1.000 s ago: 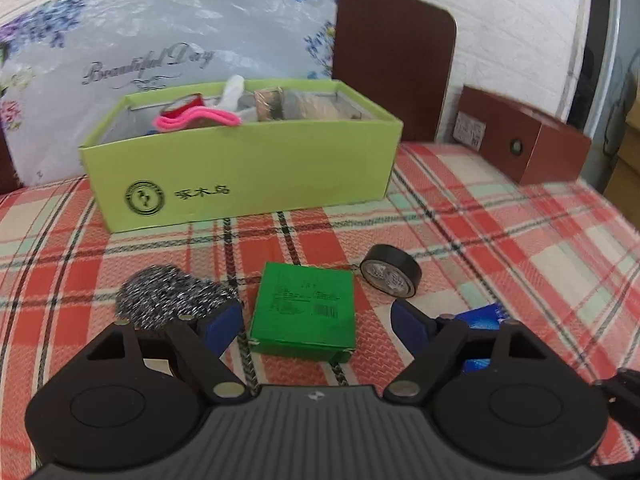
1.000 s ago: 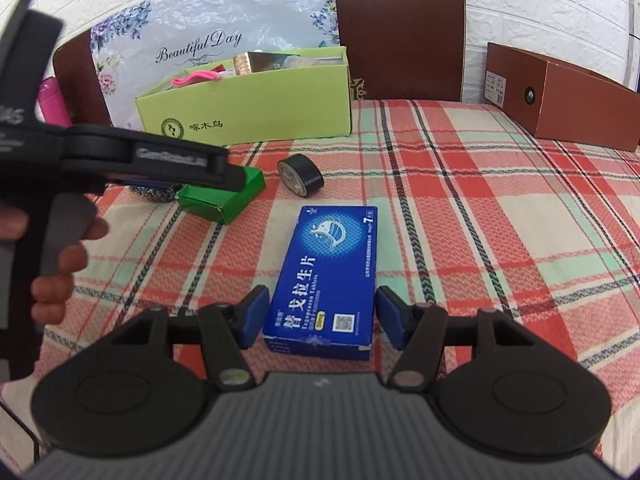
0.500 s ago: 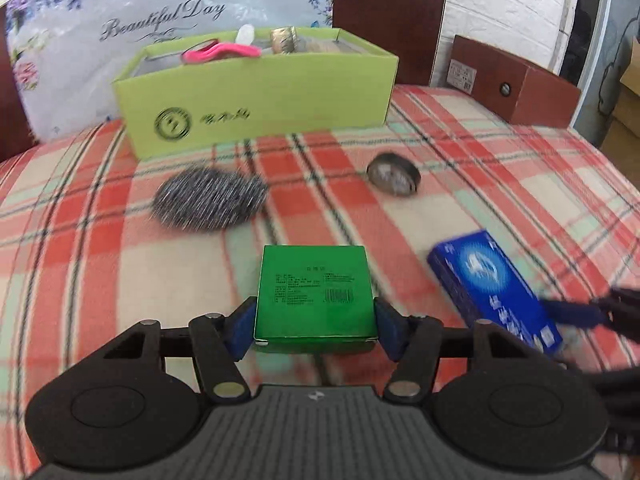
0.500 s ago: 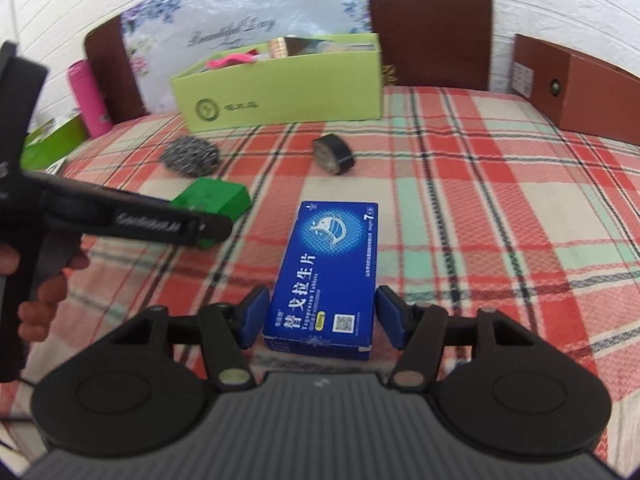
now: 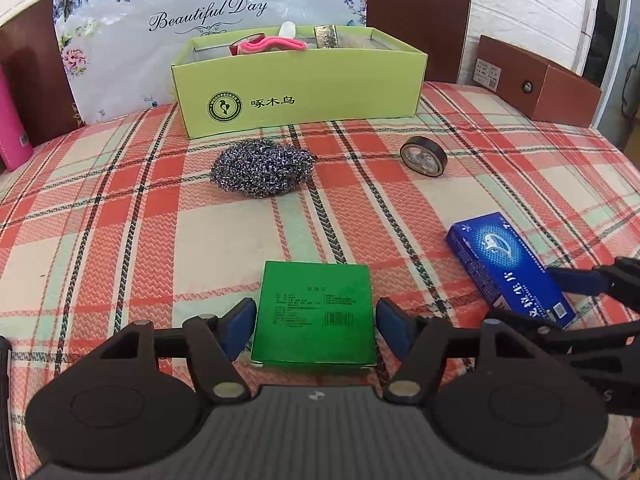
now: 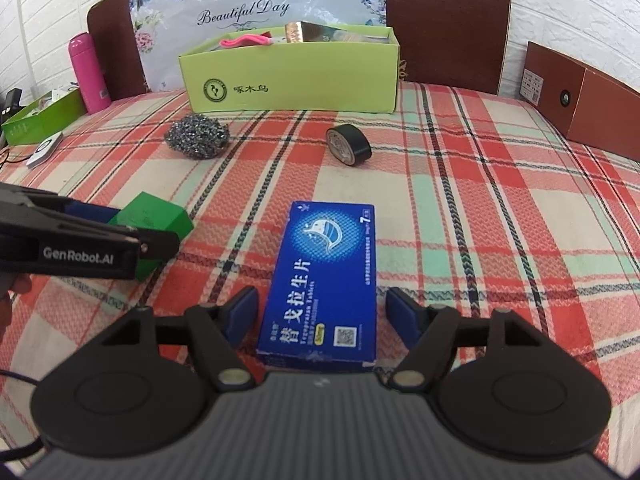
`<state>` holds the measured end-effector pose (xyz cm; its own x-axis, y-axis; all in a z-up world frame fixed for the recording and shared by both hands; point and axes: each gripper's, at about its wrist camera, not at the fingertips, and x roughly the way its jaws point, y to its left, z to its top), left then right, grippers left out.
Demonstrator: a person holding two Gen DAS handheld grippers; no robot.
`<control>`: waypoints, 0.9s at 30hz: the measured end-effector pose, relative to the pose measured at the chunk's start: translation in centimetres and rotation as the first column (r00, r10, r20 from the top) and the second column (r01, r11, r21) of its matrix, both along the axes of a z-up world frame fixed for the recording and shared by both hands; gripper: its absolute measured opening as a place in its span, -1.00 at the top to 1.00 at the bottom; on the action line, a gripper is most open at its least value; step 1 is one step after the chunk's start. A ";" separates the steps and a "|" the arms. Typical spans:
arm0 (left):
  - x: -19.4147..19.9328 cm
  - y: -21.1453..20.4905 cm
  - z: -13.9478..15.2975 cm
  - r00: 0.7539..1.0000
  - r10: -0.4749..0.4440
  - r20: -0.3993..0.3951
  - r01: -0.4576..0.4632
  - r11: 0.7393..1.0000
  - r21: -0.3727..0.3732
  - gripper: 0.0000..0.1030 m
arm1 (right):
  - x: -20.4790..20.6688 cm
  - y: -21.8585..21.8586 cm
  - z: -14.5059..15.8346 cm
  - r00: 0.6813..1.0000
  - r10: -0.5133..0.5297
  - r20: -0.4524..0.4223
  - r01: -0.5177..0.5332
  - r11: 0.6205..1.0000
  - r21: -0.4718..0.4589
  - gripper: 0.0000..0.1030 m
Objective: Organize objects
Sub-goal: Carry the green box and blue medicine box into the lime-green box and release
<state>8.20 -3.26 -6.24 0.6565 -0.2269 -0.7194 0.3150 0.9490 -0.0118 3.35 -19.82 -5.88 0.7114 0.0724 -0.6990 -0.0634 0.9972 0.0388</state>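
My left gripper (image 5: 316, 322) is shut on a flat green box (image 5: 316, 314), held above the plaid tablecloth (image 5: 120, 220); it also shows in the right wrist view (image 6: 154, 220). My right gripper (image 6: 322, 314) is shut on a blue medicine box (image 6: 326, 280), which also shows in the left wrist view (image 5: 508, 268). A steel-wool scrubber (image 5: 262, 168) and a roll of black tape (image 5: 424, 156) lie on the cloth. Behind them stands an open lime-green box (image 5: 300, 92) holding a pink item and other things.
A brown box (image 5: 536, 80) stands at the back right. A pink bottle (image 6: 88, 74), a small green tray (image 6: 40, 120) and a white device (image 6: 44, 150) are at the left. Brown chair backs (image 6: 444, 20) and a floral bag (image 5: 208, 20) stand behind the table.
My left gripper closed on the green box and pulled it up and back from beside the scrubber and tape. My right gripper kept hold of the blue box and rose slightly.
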 end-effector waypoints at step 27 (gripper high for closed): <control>6.8 3.4 10.2 0.971 0.098 0.217 -0.067 0.987 -0.144 -0.23 | 9.0 -0.8 9.1 0.976 0.010 0.217 -0.043 0.988 0.148 -0.08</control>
<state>15.04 0.17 3.92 0.8171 -0.2500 -0.5195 0.2449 0.9663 -0.0800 12.35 -20.58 3.20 0.8401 0.1866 -0.5093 -0.1135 0.9787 0.1713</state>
